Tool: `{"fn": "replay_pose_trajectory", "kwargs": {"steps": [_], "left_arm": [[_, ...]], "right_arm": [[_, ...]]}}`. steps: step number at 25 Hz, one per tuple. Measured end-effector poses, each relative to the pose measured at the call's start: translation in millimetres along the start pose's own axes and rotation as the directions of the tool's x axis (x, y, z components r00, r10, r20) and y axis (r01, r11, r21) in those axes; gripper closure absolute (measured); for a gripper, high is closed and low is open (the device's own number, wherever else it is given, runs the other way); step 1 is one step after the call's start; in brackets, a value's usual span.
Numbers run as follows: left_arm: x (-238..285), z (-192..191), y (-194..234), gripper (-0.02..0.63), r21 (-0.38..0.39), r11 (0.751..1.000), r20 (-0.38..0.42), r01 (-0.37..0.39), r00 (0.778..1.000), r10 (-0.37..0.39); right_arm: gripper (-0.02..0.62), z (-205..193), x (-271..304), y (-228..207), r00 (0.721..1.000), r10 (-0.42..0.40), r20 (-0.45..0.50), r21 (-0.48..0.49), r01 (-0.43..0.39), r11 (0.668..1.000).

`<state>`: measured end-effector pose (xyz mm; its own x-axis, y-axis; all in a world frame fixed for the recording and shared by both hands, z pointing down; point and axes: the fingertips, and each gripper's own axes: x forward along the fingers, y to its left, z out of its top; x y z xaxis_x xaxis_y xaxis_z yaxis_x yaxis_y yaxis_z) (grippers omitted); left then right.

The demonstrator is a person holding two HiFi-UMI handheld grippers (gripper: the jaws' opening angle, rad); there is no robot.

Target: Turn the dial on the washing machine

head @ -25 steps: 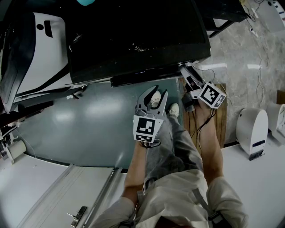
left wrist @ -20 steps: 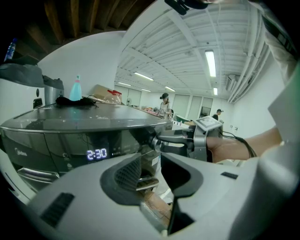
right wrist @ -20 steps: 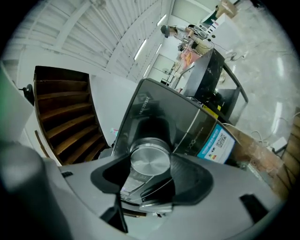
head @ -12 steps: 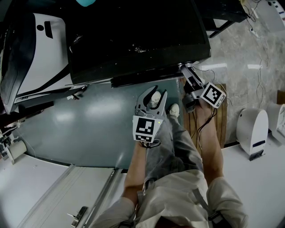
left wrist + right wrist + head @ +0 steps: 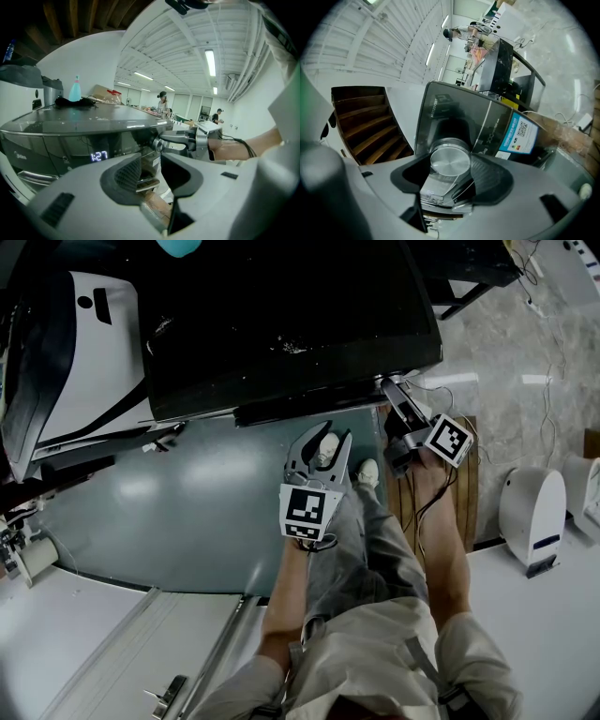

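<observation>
Right gripper view: right gripper [image 5: 451, 177] pinches the silver dial [image 5: 450, 160] on the front of the washing machine [image 5: 440, 108]; in head view its marker cube [image 5: 448, 440] has rolled slightly since a second ago, so the turn looks under way; left gripper [image 5: 151, 169] idles, jaws spread, empty.

washing machine [image 5: 281, 324]: glossy black-grey | dial [image 5: 450, 161]: brushed silver | left gripper [image 5: 320, 439]: pale grey, black-white square-marker cube | right gripper [image 5: 392, 390]: same grey, black ribbed inner jaws | label [image 5: 516, 136]: blue-white, QR code | display [image 5: 98, 155]: white digits | floor [image 5: 169, 512]: teal-grey | bottle [image 5: 75, 90]: turquoise
</observation>
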<state>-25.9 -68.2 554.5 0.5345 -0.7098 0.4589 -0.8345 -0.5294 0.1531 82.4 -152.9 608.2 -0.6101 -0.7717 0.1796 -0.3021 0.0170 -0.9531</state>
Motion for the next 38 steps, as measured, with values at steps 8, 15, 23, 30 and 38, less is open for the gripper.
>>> {"fn": "replay_pose_trajectory", "kwargs": {"steps": [8,15,23,30,38], "left_arm": [[1.2,4.7,1.0,0.469,0.006,1.000,-0.001,-0.001,1.000,0.001],[1.1,9.0,1.0,0.469,0.012,1.000,-0.002,-0.003,1.000,0.003],[-5.9,23.6,1.6,0.469,0.027,0.999,0.006,-0.018,1.000,0.017],[-17.1,50.5,-1.6,0.469,0.044,0.999,0.028,-0.032,0.999,0.031],[-38.1,80.1,-12.2,0.469,0.083,0.996,0.046,-0.046,0.998,0.042]], "right_arm": [[0.285,-2.6,3.0,6.5,1.000,0.008,-0.020,-0.029,-0.008,1.000],[0.270,-12.0,-6.4,8.3,0.998,-0.012,-0.057,-0.066,0.009,0.998],[0.315,-20.0,-27.7,40.0,0.988,-0.096,-0.121,-0.464,0.029,0.885],[0.316,-18.0,-43.4,89.2,0.978,-0.156,-0.138,-0.730,0.005,0.684],[0.318,-13.8,-68.2,134.2,0.978,-0.190,-0.080,-0.881,0.020,0.473]]}}
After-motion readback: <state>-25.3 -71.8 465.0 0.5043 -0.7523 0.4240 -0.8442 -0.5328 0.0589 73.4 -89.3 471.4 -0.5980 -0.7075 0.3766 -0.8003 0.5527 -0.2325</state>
